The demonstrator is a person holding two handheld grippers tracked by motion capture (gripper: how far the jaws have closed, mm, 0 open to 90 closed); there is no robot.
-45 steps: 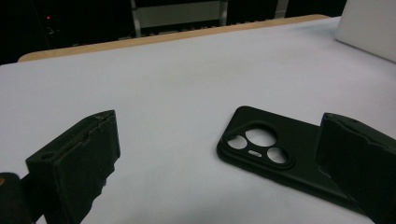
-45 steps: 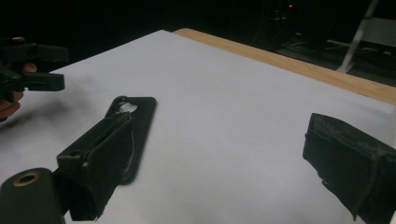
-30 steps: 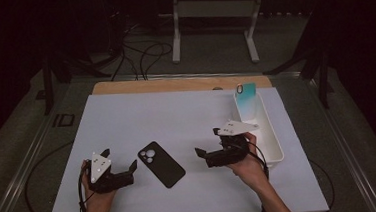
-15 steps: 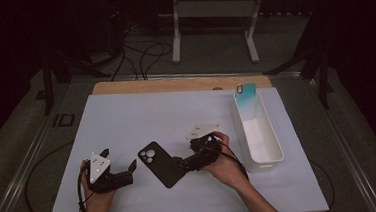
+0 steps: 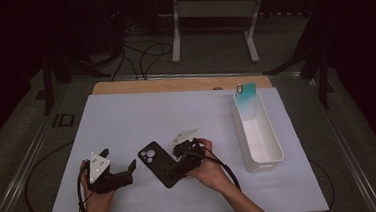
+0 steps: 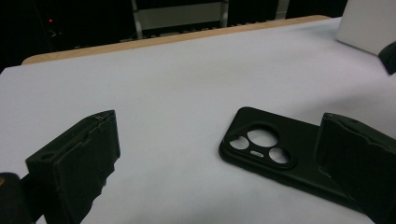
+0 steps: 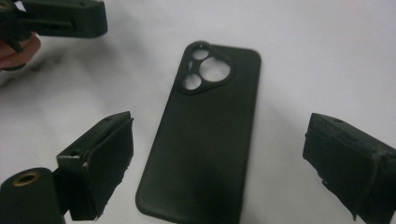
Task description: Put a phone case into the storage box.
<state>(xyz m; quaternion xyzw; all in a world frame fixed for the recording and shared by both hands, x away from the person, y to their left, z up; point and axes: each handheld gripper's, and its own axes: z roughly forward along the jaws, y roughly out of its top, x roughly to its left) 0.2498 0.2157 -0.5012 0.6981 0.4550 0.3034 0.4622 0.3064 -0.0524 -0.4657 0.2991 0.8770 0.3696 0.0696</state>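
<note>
A black phone case (image 5: 159, 163) lies flat on the white table (image 5: 142, 119), camera cut-outs toward the far left. My right gripper (image 5: 174, 163) hovers over its near end, open, one jaw on each side of the case (image 7: 210, 126), touching nothing. The right gripper's (image 7: 224, 144) view looks straight down on it. My left gripper (image 5: 119, 159) rests on the table just left of the case, open and empty, and also shows in the right gripper view (image 7: 60, 18). From the left gripper (image 6: 217, 161), the case (image 6: 275, 151) lies ahead on the right, partly behind the right jaw.
A long white bin (image 5: 277, 142) stands at the right of the table, with a teal phone case (image 5: 246, 98) upright at its far end. A wooden strip (image 5: 174, 84) edges the table's back. Cables and a metal stand lie on the floor beyond.
My right gripper has moved left from beside the white bin to over the black phone case. The left gripper has stayed in place.
</note>
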